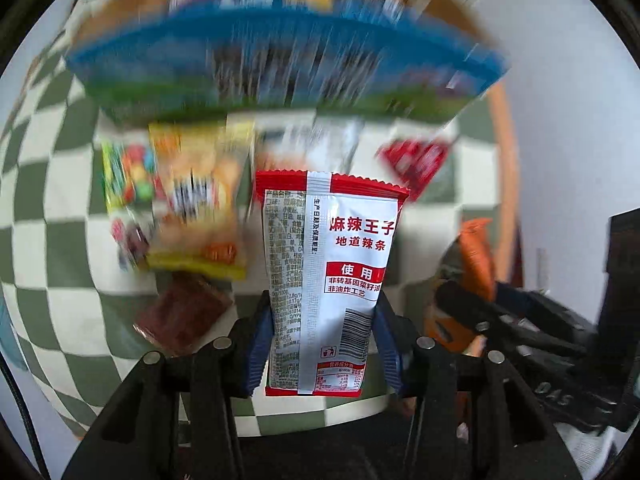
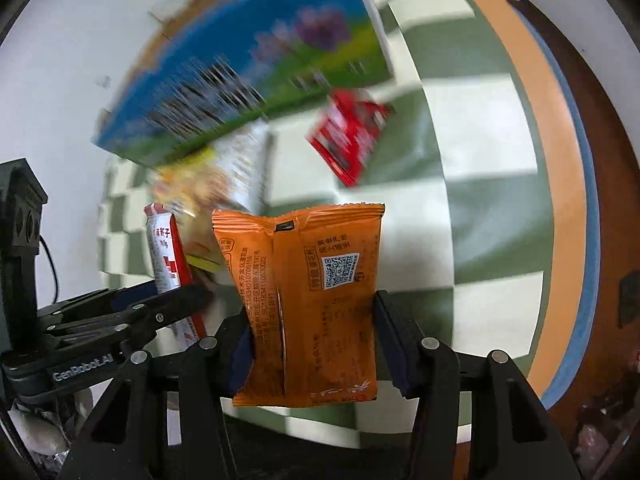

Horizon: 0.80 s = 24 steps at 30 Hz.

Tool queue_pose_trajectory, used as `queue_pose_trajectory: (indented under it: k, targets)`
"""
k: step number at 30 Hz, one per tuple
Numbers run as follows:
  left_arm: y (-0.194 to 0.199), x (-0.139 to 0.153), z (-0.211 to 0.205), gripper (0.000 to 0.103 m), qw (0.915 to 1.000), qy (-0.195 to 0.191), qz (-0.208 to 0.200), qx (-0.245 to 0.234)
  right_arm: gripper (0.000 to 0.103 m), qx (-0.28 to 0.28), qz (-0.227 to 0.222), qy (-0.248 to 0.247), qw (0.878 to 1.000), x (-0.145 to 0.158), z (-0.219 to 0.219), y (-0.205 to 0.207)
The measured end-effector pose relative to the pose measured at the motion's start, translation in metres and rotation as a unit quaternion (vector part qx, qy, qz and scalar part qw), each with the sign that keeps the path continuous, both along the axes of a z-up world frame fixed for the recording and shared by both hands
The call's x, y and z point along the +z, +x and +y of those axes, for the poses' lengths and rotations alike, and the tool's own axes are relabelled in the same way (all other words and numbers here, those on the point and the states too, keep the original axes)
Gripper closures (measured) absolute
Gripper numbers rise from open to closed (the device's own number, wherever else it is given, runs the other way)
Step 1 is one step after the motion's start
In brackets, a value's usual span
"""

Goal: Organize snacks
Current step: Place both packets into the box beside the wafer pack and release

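red-white packet [image 1: 326, 280] pinched by left gripper [image 1: 324, 344] | orange packet [image 2: 308, 300] pinched by right gripper [image 2: 312, 340] | blue box [image 1: 280, 64] ahead (blurred)

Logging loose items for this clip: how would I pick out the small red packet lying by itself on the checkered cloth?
Find the big blue box at the far side of the green-and-white checkered cloth. Just in front of its right end lies the small red packet, flat and alone. The other loose snacks, yellow and multicoloured, cluster off to the left.
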State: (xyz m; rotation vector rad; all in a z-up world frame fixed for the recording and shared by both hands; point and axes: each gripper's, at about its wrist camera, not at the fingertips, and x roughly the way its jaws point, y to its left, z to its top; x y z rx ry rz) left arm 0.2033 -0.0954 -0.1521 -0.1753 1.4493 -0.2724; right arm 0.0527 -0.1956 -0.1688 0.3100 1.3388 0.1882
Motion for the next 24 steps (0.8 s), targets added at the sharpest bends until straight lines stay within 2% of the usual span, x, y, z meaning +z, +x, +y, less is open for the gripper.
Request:
queue_pose_trajectory:
  k: [3,6,8,12,15,18,20,24]
  targets:
    - [0.019,0.049,0.01,0.059,0.999,-0.029,-0.034,0.006,0.046,0.004,-0.034,0.02,0.999,0.04,0.006,0.014]
    - [0.051,0.076,0.029,0.059,0.9975,-0.037,-0.059,0.011,0.046,0.009,-0.068,0.038,0.997,0.08,0.009,0.04]
    - [0.081,0.09,0.035,0.059,0.9968,-0.022,-0.075,0.013,0.046,0.012,-0.087,0.04,0.995,0.1,0.013,0.061]
    - [0.149,0.087,0.045,0.059,0.9964,0.016,-0.08,0.024,0.046,0.022,-0.119,0.035,0.992,0.129,0.037,0.123]
    - [0.2,0.068,0.068,0.059,0.9976,0.043,-0.043,0.034,0.046,0.029,-0.116,0.034,0.992,0.128,0.056,0.165]
    - [0.231,0.04,0.085,0.059,0.997,0.065,0.01,0.041,0.046,0.033,-0.092,0.034,0.995,0.112,0.075,0.205]
    - [0.247,0.021,0.096,0.059,0.9953,0.075,0.04,0.046,0.046,0.035,-0.066,0.038,0.996,0.091,0.09,0.23]
    - [0.26,-0.01,0.109,0.059,0.9912,0.09,0.079,0.056,0.046,0.045,-0.024,0.035,0.998,0.051,0.115,0.248]
